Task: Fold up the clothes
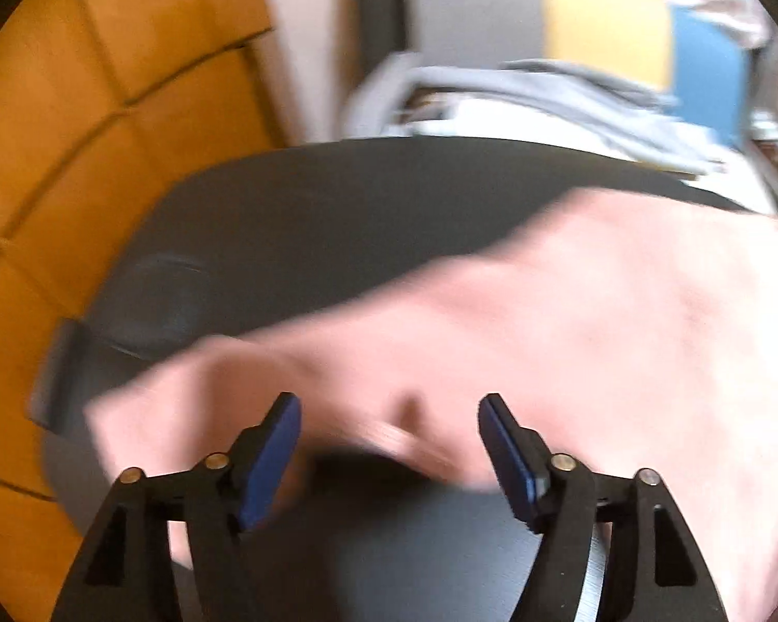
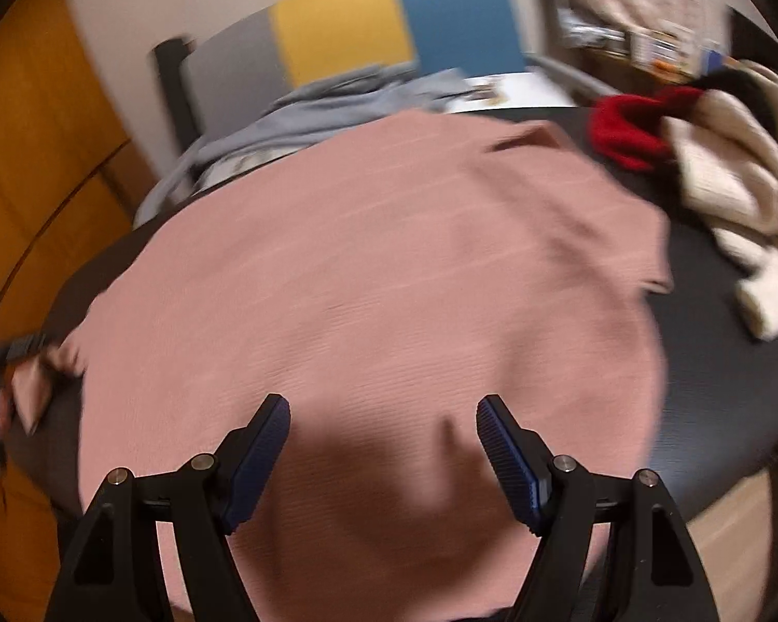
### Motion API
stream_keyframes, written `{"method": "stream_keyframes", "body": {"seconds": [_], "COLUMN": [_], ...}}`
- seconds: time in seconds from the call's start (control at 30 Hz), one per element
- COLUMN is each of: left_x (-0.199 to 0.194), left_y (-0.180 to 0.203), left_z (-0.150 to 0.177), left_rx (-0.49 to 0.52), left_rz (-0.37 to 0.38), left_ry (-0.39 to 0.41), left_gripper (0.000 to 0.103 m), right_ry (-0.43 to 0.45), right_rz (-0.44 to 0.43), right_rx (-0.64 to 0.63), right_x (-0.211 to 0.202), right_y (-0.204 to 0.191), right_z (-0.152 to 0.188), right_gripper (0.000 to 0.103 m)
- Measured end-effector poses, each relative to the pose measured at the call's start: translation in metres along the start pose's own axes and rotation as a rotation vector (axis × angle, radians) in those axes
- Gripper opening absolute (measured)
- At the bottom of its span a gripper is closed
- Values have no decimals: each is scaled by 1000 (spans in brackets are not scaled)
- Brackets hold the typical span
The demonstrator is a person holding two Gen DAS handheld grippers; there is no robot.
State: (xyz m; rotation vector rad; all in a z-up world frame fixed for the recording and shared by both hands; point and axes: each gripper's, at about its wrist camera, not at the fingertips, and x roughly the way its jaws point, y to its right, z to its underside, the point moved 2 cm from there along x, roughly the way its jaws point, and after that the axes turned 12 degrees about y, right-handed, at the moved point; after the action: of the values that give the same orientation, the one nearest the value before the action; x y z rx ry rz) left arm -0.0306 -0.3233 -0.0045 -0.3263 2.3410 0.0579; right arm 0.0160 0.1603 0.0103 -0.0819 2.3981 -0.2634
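Left wrist view: the left gripper point(image 1: 389, 414) is spread over the pink garment's point(image 1: 570, 321) blurred edge, holding nothing. Right wrist view: the right gripper point(image 2: 384, 414), also spread and empty, hovers above the garment, spread flat on the dark table point(image 2: 726, 389) ahead; no fold shows, other clothes point(image 2: 721, 155) wait far right.

Both fisheye views were motion-blurred and curved at the edges. Soft indoor lighting cast shadows beneath each gripper.

We see bare dark worktop point(image 1: 295, 217) in the upper left of the left view, free to pass. At the right view's upper right, a cream and red clothes pile point(image 2: 710, 155) blocks the way (blurred).
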Motion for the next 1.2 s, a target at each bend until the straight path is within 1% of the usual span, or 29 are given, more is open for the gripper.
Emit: {"method": "stream_keyframes", "body": {"seconds": [0.03, 0.1, 0.13, 0.17, 0.23, 0.3, 0.33, 0.37, 0.43, 0.47, 0.57, 0.6, 0.63, 0.67, 0.7, 0.73, 0.77, 0.8, 0.83, 0.87, 0.93, 0.97, 1.07, 1.17, 1.2], "left_x": [-9, -28, -35, -40, -44, -42, -42, -43, -45, -47, -50, -51, -52, -53, -54, -57, -60, -62, -61, -58, -51, -50, -54, -59, -61], "left_y": [13, 45, 59, 70, 88, 99, 103, 105, 104, 104, 103, 102, 102, 101, 101, 103, 109, 114, 117, 117, 109, 103, 88, 73, 66], "left_z": [11, 38, 52, 63, 87, 102, 107, 110, 112, 112, 115, 115, 116, 117, 118, 117, 115, 111, 107, 104, 92, 84, 58, 36, 30], "left_rx": [-10, -25, -25, -20, -15, -9, -2, -3, -27, -39, -76, -88, -100, -112, -124, -123, -103, -84, -77, -82, -109, -122, -140, -140, -141], "left_rz": [43, 125, 153, 163, 150, 156, 156, 153, 137, 129, 106, 98, 90, 82, 74, 82, 113, 149, 184, 203, 239, 253, 276, 248, 242], "left_ry": [10, 25, 23, 15, -19, -70, -87, -95, -85, -80, -65, -60, -55, -50, -45, -39, -32, -34, -51, -72, -108, -111, -89, -44, -35], "left_gripper": [80, 82, 85, 86, 86, 86, 87, 92, 99, 100, 103, 103, 103, 95, 88, 66, 36, 22, 12, 11, 11, 11, 11, 11, 11], "right_ry": [7, 21, 26, 20, -1, -21, -30, -33, -41, -46, -83, -70, -56, -40, -30, -27, -23, -18, -19, -20, -23, -27, -26, -20, -24], "right_rz": [26, 78, 102, 117, 142, 168, 180, 186, 179, 172, 139, 145, 142, 109, 77, 63, 49, 35, 14, -12, -89, -122, -185, -236, -245], "right_rx": [18, 54, 71, 83, 89, 76, 70, 74, 107, 126, 174, 160, 147, 137, 136, 128, 119, 109, 115, 128, 199, 238, 312, 371, 380], "right_x": [-4, -11, -14, -15, -17, -14, -13, -10, -5, -1, 18, 19, 20, 20, 21, 23, 24, 24, 24, 25, 25, 24, 24, 26, 29], "right_y": [11, 34, 44, 52, 68, 80, 86, 89, 97, 101, 102, 97, 92, 87, 81, 76, 72, 68, 67, 66, 66, 69, 71, 74, 72], "right_z": [-2, -5, -7, -7, -5, -3, -2, 0, 2, 4, 8, 9, 10, 9, 9, 8, 6, 2, -1, -5, -13, -19, -32, -42, -42], "right_gripper": [77, 77, 77, 77, 77, 77, 77, 77, 77, 77, 78, 78, 67, 55, 31, 20, 19, 17, 15, 14, 13, 13, 13, 13, 10]}}
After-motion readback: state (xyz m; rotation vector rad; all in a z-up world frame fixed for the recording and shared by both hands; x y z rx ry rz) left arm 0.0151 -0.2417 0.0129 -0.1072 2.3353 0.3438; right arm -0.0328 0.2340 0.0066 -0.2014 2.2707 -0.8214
